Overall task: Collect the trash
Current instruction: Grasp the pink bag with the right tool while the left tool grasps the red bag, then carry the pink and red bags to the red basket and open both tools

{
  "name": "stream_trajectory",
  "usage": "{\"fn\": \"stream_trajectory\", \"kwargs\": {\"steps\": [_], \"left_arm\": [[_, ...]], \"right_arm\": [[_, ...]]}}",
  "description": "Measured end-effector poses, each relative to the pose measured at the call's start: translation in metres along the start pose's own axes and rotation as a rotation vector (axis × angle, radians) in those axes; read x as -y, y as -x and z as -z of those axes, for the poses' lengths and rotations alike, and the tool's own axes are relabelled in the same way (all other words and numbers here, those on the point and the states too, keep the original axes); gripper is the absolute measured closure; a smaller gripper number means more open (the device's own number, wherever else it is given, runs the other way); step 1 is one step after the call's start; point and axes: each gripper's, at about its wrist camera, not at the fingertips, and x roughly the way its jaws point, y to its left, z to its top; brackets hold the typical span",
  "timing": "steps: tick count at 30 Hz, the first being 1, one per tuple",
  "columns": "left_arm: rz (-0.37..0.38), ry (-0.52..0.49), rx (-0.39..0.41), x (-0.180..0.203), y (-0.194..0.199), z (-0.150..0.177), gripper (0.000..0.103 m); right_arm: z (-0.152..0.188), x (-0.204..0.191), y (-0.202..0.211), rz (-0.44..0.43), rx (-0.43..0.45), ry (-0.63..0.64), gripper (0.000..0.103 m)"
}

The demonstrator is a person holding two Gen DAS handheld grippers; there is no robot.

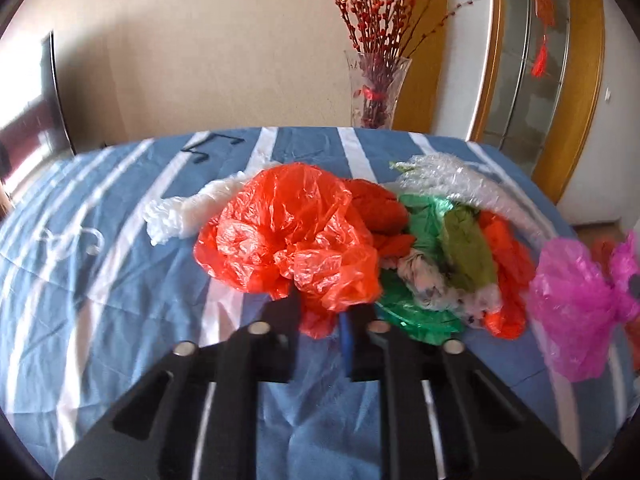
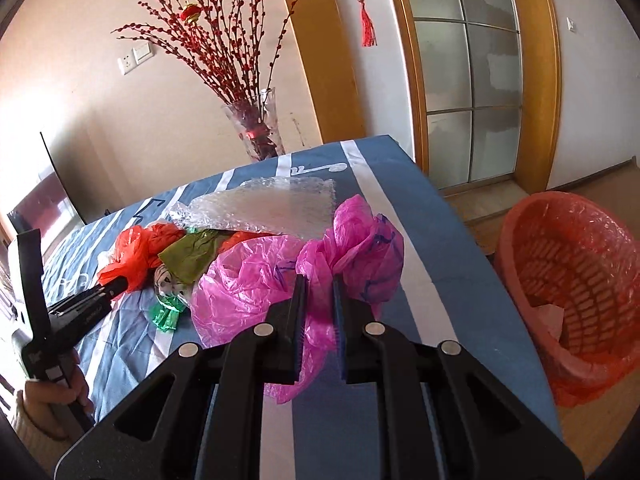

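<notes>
- Left wrist view: the left gripper [image 1: 322,312] pinches the edge of the orange bag [image 1: 288,232] on the striped table [image 1: 100,280]. More trash lies at 2 o'clock.
- Right wrist view: the right gripper [image 2: 320,300] squeezes the pink bag [image 2: 352,248]. The red basket [image 2: 576,280] sits at 3 o'clock.

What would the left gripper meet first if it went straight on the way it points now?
The left gripper already pinches the near edge of the red plastic bag. Going straight on, it would push into that bag's crumpled bulk, with the white plastic probably next.
</notes>
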Motion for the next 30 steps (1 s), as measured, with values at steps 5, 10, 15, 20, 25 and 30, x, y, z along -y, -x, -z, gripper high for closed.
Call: {"fn": "stream_trajectory", "kwargs": {"steps": [5, 10, 15, 20, 25, 30], "left_arm": [[0.06, 0.006, 0.056, -0.004, 0.03, -0.012, 0.096], [0.146, 0.005, 0.105, 0.005, 0.064, -0.03, 0.096], [0.241, -0.024, 0.127, 0.032, 0.09, -0.041, 0.096], [0.344, -0.064, 0.119, 0.071, 0.101, -0.041, 0.096], [0.416, -0.108, 0.099, 0.112, 0.104, -0.034, 0.096], [0.511, -0.147, 0.07, 0.157, 0.104, -0.024, 0.096]], "right_arm": [[-0.005, 0.008, 0.012, 0.012, 0.031, -0.005, 0.09], [-0.012, 0.017, 0.024, 0.029, 0.062, -0.014, 0.09], [-0.017, 0.03, 0.036, 0.057, 0.088, -0.017, 0.09], [-0.018, 0.042, 0.051, 0.098, 0.118, -0.01, 0.09], [-0.018, 0.059, 0.064, 0.151, 0.143, -0.017, 0.09], [-0.015, 0.085, 0.076, 0.208, 0.158, -0.054, 0.09]]}}
